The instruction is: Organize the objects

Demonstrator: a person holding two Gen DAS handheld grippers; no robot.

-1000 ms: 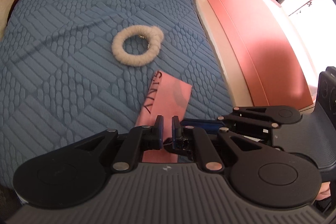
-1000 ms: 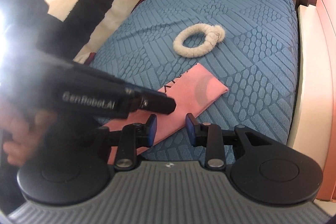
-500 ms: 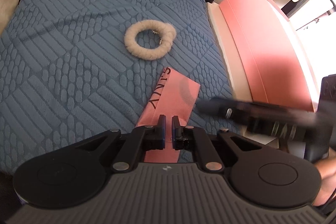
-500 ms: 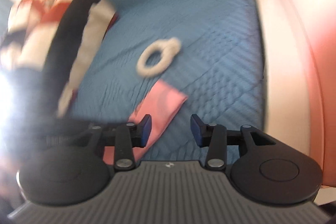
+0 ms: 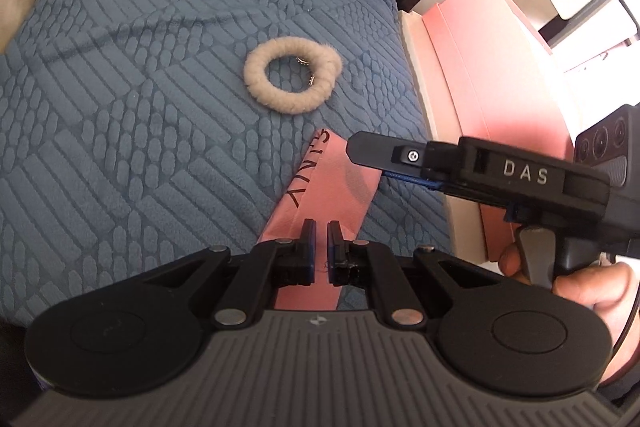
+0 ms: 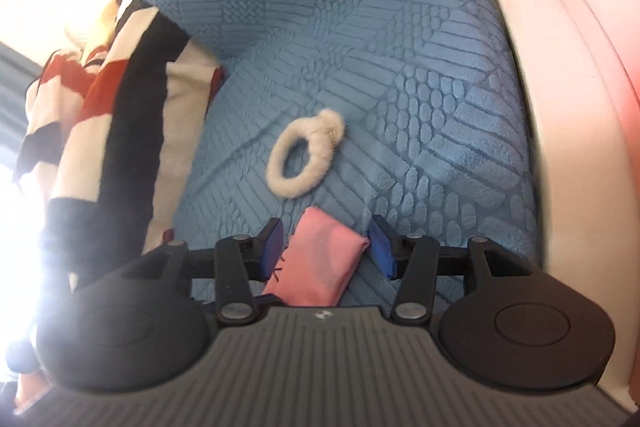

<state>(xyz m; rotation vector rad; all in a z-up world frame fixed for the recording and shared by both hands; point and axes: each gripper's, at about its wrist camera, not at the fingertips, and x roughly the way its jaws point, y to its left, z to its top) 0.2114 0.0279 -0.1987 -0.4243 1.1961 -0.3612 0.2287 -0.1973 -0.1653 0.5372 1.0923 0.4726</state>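
Observation:
A flat pink pouch point(image 5: 324, 187) with dark lettering lies on the blue quilted bedspread point(image 5: 140, 87). A fluffy cream scrunchie point(image 5: 290, 81) lies just beyond it. My left gripper point(image 5: 321, 233) is nearly shut, hovering over the pouch's near end with nothing visibly clamped. My right gripper point(image 6: 326, 235) is open, its blue-padded fingers on either side of the pouch's far end point(image 6: 320, 259). In the left wrist view the right gripper point(image 5: 460, 167) reaches in from the right, above the pouch. The scrunchie point(image 6: 306, 159) lies ahead of the right gripper.
A striped red, black and cream blanket point(image 6: 112, 107) lies at the bedspread's left side. A cream ledge point(image 5: 420, 75) and a pink panel point(image 5: 500, 67) run along the bed's right edge. A hand point(image 5: 580, 279) holds the right gripper's handle.
My right gripper has swung up and forward over the pouch's far end, and its jaws have opened wider around it. My left gripper has stayed nearly shut over the near end.

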